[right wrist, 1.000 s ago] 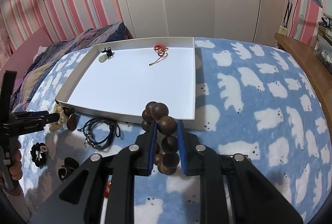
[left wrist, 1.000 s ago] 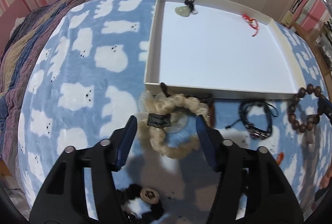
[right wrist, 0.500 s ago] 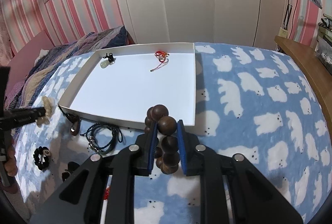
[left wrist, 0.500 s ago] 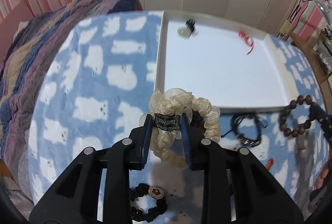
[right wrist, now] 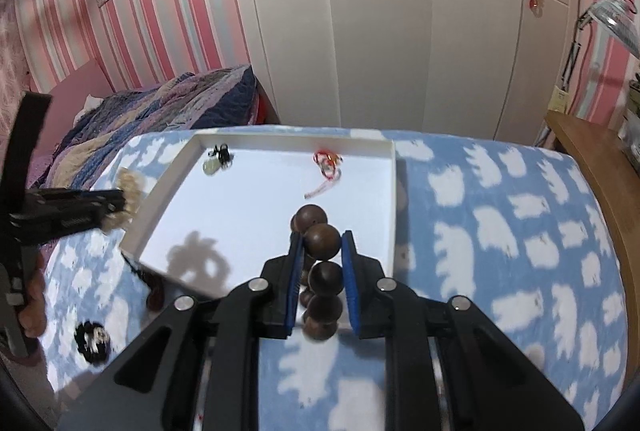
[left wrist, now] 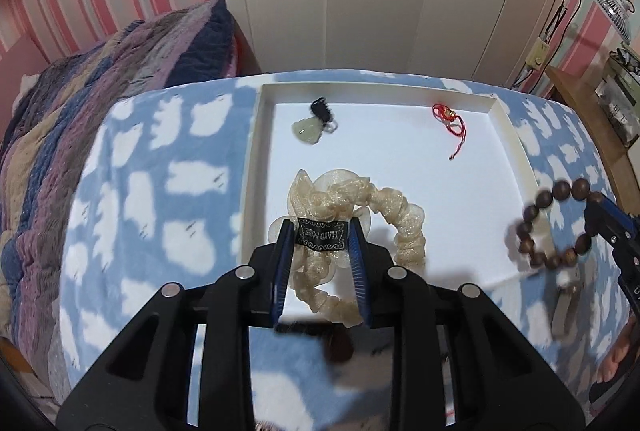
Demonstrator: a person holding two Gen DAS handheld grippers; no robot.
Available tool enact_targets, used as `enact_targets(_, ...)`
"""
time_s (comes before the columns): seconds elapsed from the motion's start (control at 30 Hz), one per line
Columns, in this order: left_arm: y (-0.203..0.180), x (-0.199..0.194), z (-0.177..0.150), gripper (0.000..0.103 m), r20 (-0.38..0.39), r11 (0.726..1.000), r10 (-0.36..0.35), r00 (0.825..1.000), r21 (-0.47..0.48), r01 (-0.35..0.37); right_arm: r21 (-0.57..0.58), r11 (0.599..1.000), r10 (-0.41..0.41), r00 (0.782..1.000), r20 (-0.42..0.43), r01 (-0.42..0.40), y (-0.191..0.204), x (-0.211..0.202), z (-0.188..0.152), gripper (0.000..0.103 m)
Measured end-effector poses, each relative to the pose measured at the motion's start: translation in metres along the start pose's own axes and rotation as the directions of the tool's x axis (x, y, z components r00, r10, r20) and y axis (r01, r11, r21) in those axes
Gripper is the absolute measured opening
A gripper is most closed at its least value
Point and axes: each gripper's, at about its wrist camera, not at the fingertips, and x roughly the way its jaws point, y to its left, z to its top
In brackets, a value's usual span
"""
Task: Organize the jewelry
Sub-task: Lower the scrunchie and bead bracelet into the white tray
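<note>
My left gripper (left wrist: 320, 243) is shut on a cream scrunchie (left wrist: 396, 207) by its black label and holds it above the near left part of the white tray (left wrist: 253, 167). My right gripper (right wrist: 320, 255) is shut on a brown wooden bead bracelet (right wrist: 322, 241) and holds it above the tray's near right corner (right wrist: 390, 215). The bracelet also shows in the left wrist view (left wrist: 556, 223). A jade pendant (left wrist: 307, 127) and a red string bracelet (left wrist: 452, 119) lie in the tray's far part.
The tray rests on a blue blanket with white bears (right wrist: 500, 231). A black hair tie (right wrist: 93, 340) and a dark item (right wrist: 155, 291) lie on the blanket near the tray's front edge. A striped quilt (left wrist: 80, 103) lies at left, a wooden nightstand (right wrist: 600, 167) at right.
Both grippers have risen and moved forward over the tray with their items. The left gripper closed on the scrunchie and lifted it off the blanket.
</note>
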Motion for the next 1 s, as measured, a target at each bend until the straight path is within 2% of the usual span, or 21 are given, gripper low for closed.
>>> enact_targets(0.4,-0.025,0.095,0.072,0.026,-0.051,0.999,0.033,0.998,0.033,-0.031,0.013,0.999,-0.043,0.999,-0.034,0.043,-0.021,0.100,0.057,0.020)
enact_targets(0.5,-0.026,0.117,0.085,0.026,-0.075,0.999,0.027,0.997,0.027,-0.025,0.016,0.997,-0.078,0.995,-0.055,0.079,-0.031,0.125,0.068,0.020)
enact_targets(0.6,-0.027,0.142,0.095,0.027,-0.101,0.998,0.057,0.993,0.029,-0.054,0.003,0.992,-0.125,0.988,-0.094,0.126,-0.039,0.151,0.074,0.020)
enact_targets(0.9,-0.033,0.152,0.103,0.035,-0.106,0.997,0.080,0.991,0.016,-0.078,-0.022,0.986,-0.168,0.961,-0.220,0.167,-0.037,0.196,0.072,0.020)
enact_targets(0.97,-0.033,0.149,0.103,0.039,-0.107,0.998,0.067,0.992,0.009,-0.066,-0.021,0.986,-0.166,0.959,-0.231,0.166,-0.037,0.198,0.071,0.020)
enact_targets(1.0,-0.031,0.146,0.102,0.045,-0.108,0.998,0.061,0.992,0.009,-0.060,-0.017,0.986,-0.165,0.959,-0.232,0.166,-0.038,0.198,0.071,0.020)
